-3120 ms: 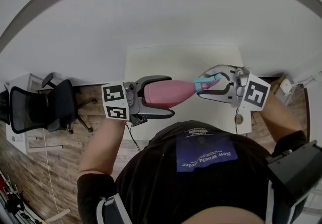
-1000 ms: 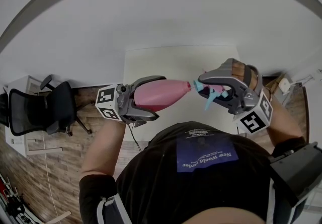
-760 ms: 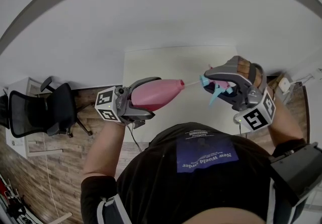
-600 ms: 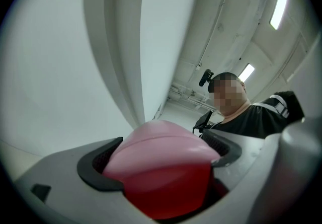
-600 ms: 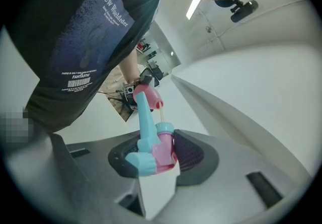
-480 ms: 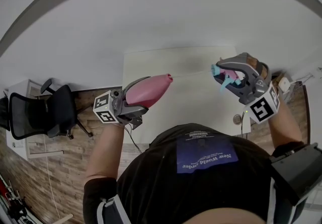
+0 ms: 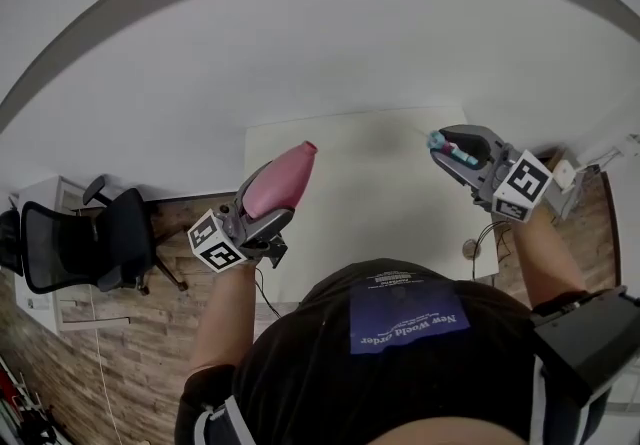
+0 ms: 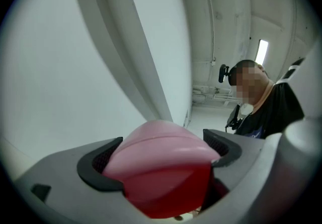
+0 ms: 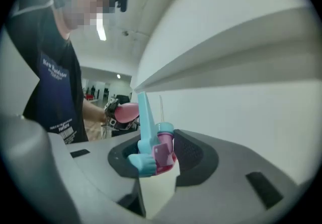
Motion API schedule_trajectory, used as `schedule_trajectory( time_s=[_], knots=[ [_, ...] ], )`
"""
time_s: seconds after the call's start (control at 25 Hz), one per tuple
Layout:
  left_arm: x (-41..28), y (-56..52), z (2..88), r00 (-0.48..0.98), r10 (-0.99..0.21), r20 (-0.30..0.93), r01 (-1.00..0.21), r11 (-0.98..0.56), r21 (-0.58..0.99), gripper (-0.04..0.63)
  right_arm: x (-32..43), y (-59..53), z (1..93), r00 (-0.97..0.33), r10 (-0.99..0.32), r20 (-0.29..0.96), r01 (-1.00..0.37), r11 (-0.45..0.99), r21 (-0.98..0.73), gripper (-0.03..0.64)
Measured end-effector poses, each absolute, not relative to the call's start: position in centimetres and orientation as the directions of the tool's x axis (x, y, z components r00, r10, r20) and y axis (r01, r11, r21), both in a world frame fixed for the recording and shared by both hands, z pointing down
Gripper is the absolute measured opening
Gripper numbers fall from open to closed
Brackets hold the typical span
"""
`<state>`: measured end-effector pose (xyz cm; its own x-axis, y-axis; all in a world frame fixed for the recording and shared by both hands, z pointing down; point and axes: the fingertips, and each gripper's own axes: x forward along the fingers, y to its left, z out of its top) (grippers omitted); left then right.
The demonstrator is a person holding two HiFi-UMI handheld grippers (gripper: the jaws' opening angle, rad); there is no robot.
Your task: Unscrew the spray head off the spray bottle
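So, far left in the head view, a black office chair [image 7: 100,233] stood on the wood floor [image 7: 90,353] beside the white table [image 7: 370,203]. The left gripper [image 7: 262,205] was held over the table's left edge, its marker cube [image 7: 216,241] toward the person, and its jaws were clamped wide on the fat lower part of the pink spray bottle [image 7: 284,177]. The bottle's bare neck tilted up and away from the person, no head on it. The left gripper view showed the same grip: both black pads of the left gripper [image 8: 161,150] pressed against the sides of the pink bottle [image 8: 161,167], which filled the gap between them. Across the table's bare middle, well apart from the bottle, the right gripper [image 7: 458,149] was over the table's right side, its marker cube [image 7: 520,185] to the right. Its jaws were closed narrowly on the teal and pink spray head [image 7: 447,145], off the bottle. In the right gripper view the spray head [image 9: 153,150] sat pinched between the pads, teal trigger pointing up, thin clear dip tube [image 9: 161,109] sticking up behind it, and the pink bottle in the other gripper showed small in the background.
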<state>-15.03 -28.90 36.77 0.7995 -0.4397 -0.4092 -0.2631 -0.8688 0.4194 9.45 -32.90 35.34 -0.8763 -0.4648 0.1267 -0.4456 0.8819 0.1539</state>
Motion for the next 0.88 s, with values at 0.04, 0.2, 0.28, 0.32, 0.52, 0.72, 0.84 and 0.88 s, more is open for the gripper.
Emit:
schedule_trajectory(
  time_s=[0.04,0.2,0.28,0.32,0.52,0.72,0.84,0.88],
  knots=[
    [-15.0,-29.2,36.6,0.79,-0.458,-0.407,-0.286,-0.863,0.417,0.505,9.7,-33.3,35.7,-0.878,-0.466,0.115,-0.459,0.885,0.076,0.121],
    [-14.9,-30.2,36.9,0.771,-0.525,-0.359,-0.382,-0.833,0.4,0.505,9.3,-34.2,36.9,-0.889,-0.456,0.043,-0.455,0.866,-0.206,0.121],
    [-14.6,-30.6,37.3,0.769,-0.552,-0.322,-0.425,-0.818,0.387,0.505,9.0,-34.6,37.3,-0.891,-0.454,-0.005,-0.429,0.847,-0.314,0.121],
    [-14.4,-30.6,37.4,0.769,-0.56,-0.309,-0.441,-0.814,0.379,0.505,9.0,-34.7,37.6,-0.891,-0.453,-0.024,-0.416,0.837,-0.356,0.122],
    [-13.9,-30.0,37.6,0.778,-0.565,-0.275,-0.483,-0.817,0.315,0.505,9.1,-35.2,38.7,-0.889,-0.452,-0.069,-0.359,0.784,-0.505,0.121],
    [-13.4,-29.3,37.1,0.783,-0.561,-0.268,-0.502,-0.825,0.261,0.505,9.3,-35.1,38.2,-0.888,-0.44,-0.131,-0.288,0.756,-0.588,0.121],
    [-13.4,-29.0,37.2,0.784,-0.561,-0.264,-0.508,-0.825,0.247,0.505,8.8,-34.6,38.1,-0.895,-0.421,-0.149,-0.255,0.755,-0.604,0.121],
    [-13.6,-28.9,37.2,0.784,-0.562,-0.264,-0.508,-0.825,0.246,0.505,8.5,-34.4,38.1,-0.897,-0.415,-0.152,-0.247,0.755,-0.607,0.121]
  ],
)
